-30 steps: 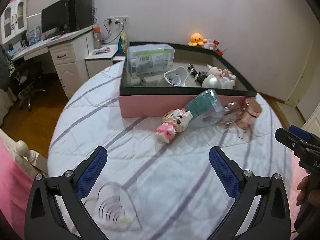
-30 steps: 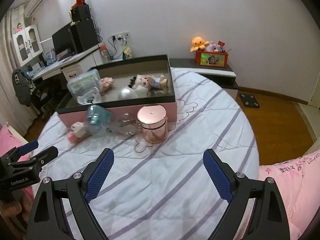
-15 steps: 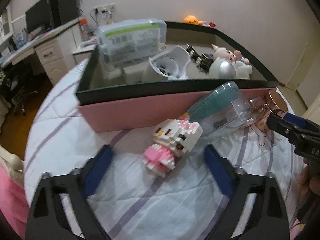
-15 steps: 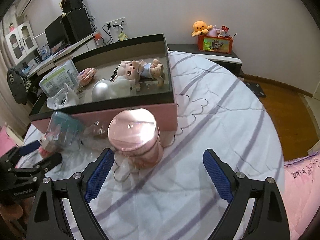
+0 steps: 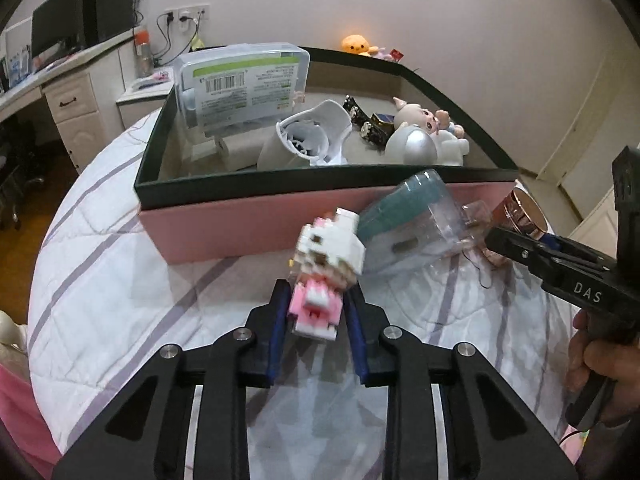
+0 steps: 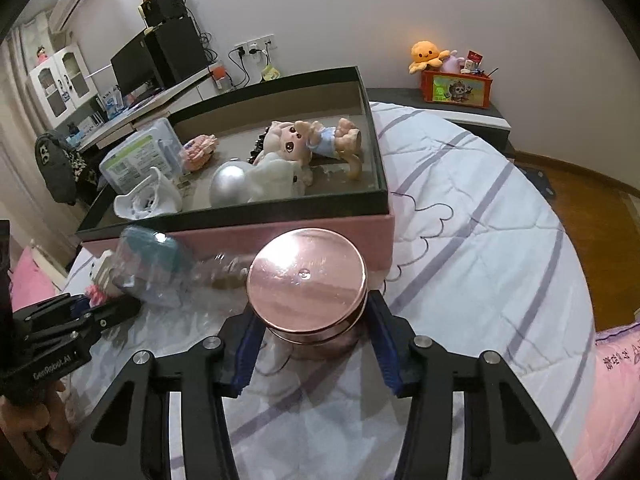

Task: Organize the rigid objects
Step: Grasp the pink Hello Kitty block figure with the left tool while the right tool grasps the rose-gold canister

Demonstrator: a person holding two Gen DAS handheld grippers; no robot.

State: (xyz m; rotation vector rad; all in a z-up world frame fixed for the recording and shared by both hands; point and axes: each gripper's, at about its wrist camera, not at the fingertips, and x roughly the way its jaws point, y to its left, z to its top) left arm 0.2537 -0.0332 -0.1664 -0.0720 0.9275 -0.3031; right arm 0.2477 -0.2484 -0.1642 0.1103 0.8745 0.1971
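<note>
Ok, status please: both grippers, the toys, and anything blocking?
Left gripper shut on block figure. Right gripper closing around pink jar. Clear bottle lies between them, against the box.

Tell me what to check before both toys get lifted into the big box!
1. Left gripper squeezing the pink-and-white block kitty figure: ok.
2. Right gripper around the round rose-gold lidded jar: ok, jaws closing.
3. Jar gripped firmly: cannot tell.
4. Free room in the pink box with the dark green rim: ok, bare floor at the back.
5. Clear plastic case with the teal insert clear of the kitty: not ok, it touches.
</note>
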